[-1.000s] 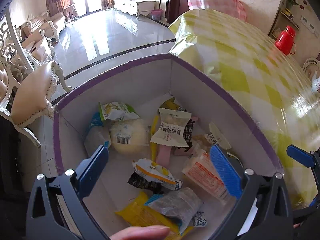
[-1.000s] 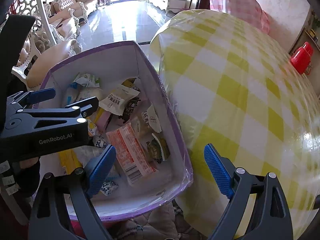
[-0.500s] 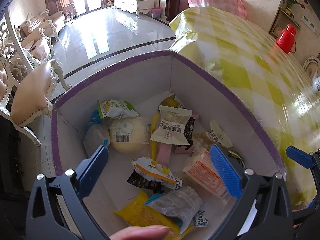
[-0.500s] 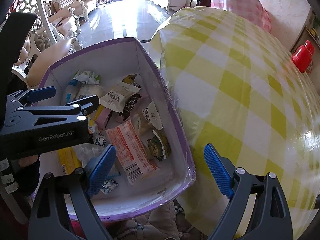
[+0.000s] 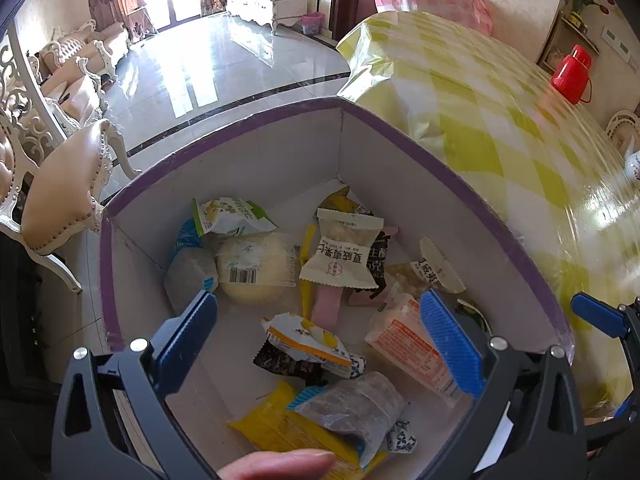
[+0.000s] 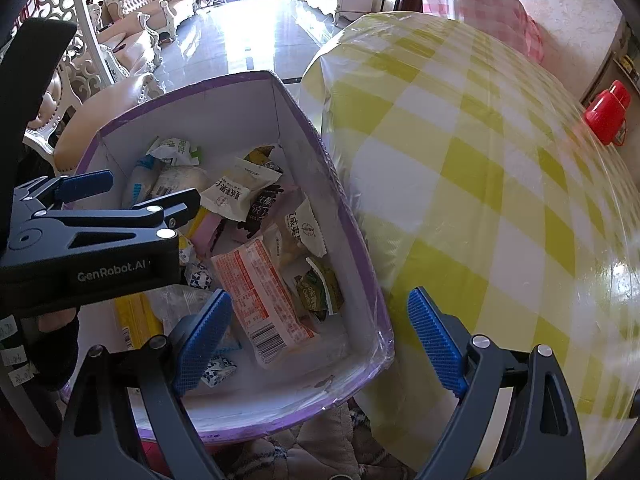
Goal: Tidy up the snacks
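A white box with a purple rim (image 5: 420, 144) (image 6: 348, 216) holds several wrapped snacks: a round pale bun (image 5: 256, 268), a white sachet with red print (image 5: 344, 256) (image 6: 236, 192), an orange-printed pack (image 5: 412, 352) (image 6: 264, 292) and a yellow pack (image 5: 288, 432). My left gripper (image 5: 320, 340) is open and empty, hovering over the box; it also shows in the right wrist view (image 6: 132, 196). My right gripper (image 6: 316, 340) is open and empty over the box's right rim, beside the table.
A round table with a yellow-checked cloth (image 5: 500, 128) (image 6: 480, 184) stands right of the box. A red thermos (image 5: 570, 74) (image 6: 606, 116) sits at its far side. Cream chairs (image 5: 60, 176) stand to the left. A thumb (image 5: 280, 462) shows at the bottom edge.
The box has shifted slightly away from the table's edge in both views. Both grippers stay open and empty.
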`<state>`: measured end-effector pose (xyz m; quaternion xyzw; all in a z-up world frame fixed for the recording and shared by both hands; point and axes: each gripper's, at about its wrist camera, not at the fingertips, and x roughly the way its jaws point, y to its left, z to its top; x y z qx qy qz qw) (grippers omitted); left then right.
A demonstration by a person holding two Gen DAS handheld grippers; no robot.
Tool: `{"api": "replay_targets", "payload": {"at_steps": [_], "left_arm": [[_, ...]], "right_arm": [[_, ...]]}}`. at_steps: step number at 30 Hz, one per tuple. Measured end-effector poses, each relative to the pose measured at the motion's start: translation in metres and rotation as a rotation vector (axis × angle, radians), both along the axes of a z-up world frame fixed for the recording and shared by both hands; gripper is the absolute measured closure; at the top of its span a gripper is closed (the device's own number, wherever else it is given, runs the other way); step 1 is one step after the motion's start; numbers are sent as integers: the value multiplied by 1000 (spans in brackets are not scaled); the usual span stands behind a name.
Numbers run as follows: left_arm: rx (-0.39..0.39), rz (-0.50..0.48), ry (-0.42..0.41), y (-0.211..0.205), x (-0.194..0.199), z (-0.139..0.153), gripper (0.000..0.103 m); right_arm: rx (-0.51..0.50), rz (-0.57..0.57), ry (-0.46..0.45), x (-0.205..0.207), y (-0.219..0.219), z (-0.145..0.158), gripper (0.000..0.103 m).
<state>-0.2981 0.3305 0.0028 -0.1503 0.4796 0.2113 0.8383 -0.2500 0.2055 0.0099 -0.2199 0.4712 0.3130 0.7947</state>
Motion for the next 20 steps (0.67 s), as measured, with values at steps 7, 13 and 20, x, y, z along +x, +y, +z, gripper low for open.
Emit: {"api": "replay_targets", "payload": {"at_steps": [7,13,20], "left_arm": [[1,9,5,2,0,-1,1],[16,53,-5,8,-3,-1,1],[-14,30,10,9,0,-2,1]], "right_arm": [[1,0,-1,0,0,0,17],[0,2,-13,-1,0,-1,17],[3,8,-14,-1,-1,1,17]]}}
